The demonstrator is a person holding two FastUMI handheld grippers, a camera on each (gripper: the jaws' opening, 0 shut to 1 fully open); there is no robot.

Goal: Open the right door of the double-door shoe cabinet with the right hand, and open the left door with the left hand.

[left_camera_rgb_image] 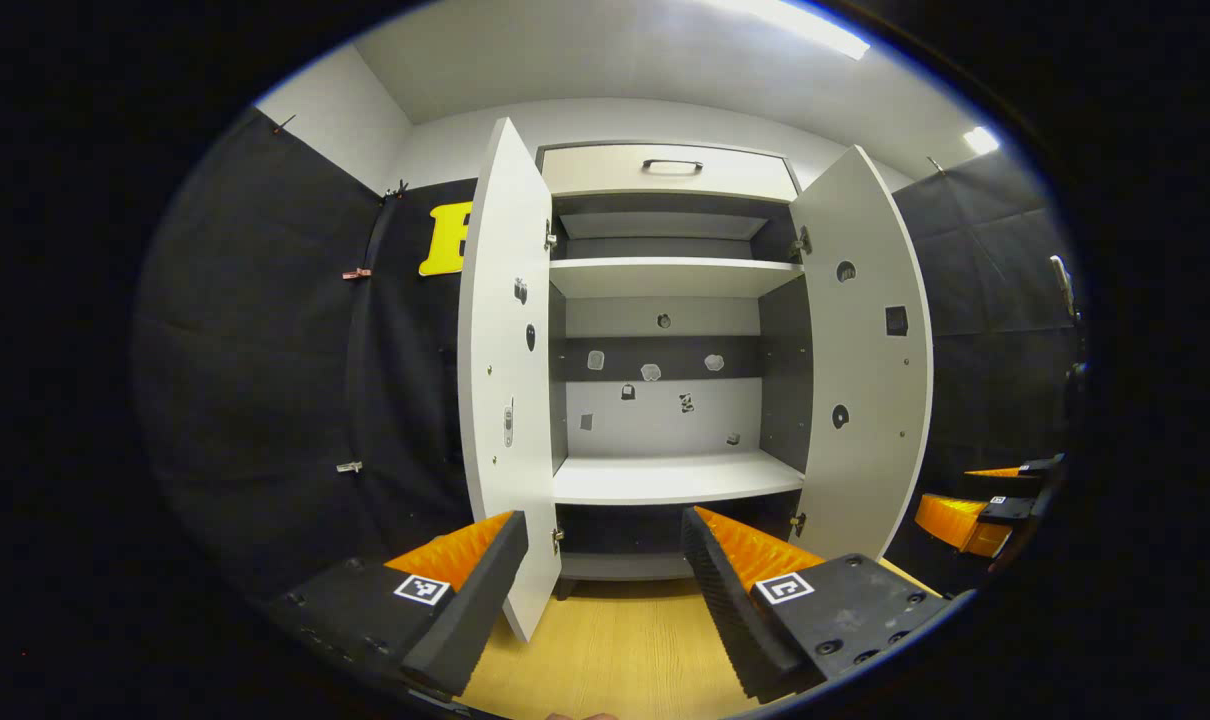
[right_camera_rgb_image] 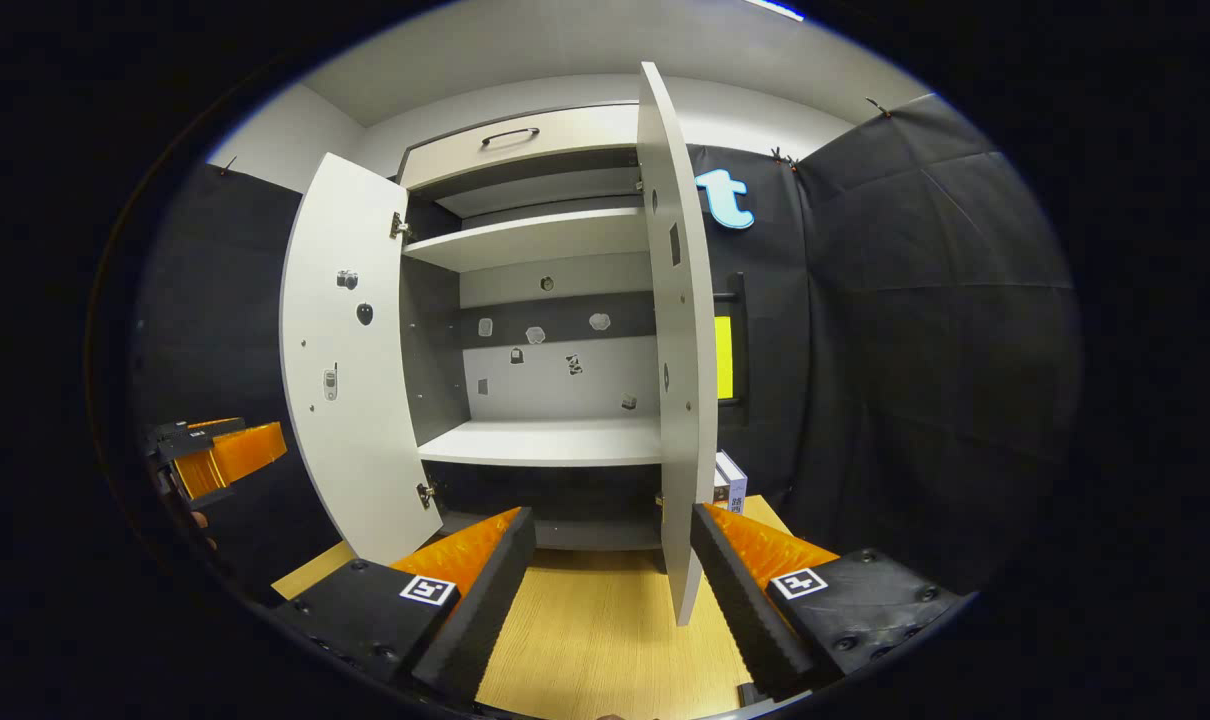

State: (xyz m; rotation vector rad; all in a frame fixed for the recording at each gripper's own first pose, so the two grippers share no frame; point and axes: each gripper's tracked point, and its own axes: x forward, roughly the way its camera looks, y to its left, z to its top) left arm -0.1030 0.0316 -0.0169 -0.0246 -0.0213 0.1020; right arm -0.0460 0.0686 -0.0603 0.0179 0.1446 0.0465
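Observation:
The white shoe cabinet [left_camera_rgb_image: 671, 478] stands with both doors swung wide, showing its bare shelves. In the left gripper view the left door [left_camera_rgb_image: 500, 380] is seen edge-on, its free edge just inside my left gripper [left_camera_rgb_image: 603, 520], which is open and holds nothing. The right door [left_camera_rgb_image: 865, 380] hangs open farther right. In the right gripper view the right door [right_camera_rgb_image: 677, 350] is edge-on between the fingers of my right gripper [right_camera_rgb_image: 613, 515], also open, the door touching neither finger. The left door [right_camera_rgb_image: 350, 400] shows wide open at the left.
A closed drawer with a dark handle [left_camera_rgb_image: 671, 166] tops the cabinet. The cabinet stands on a wooden floor [left_camera_rgb_image: 615, 650]. A small white box [right_camera_rgb_image: 730, 485] sits by the cabinet's right side. Black cloth walls close in on both sides.

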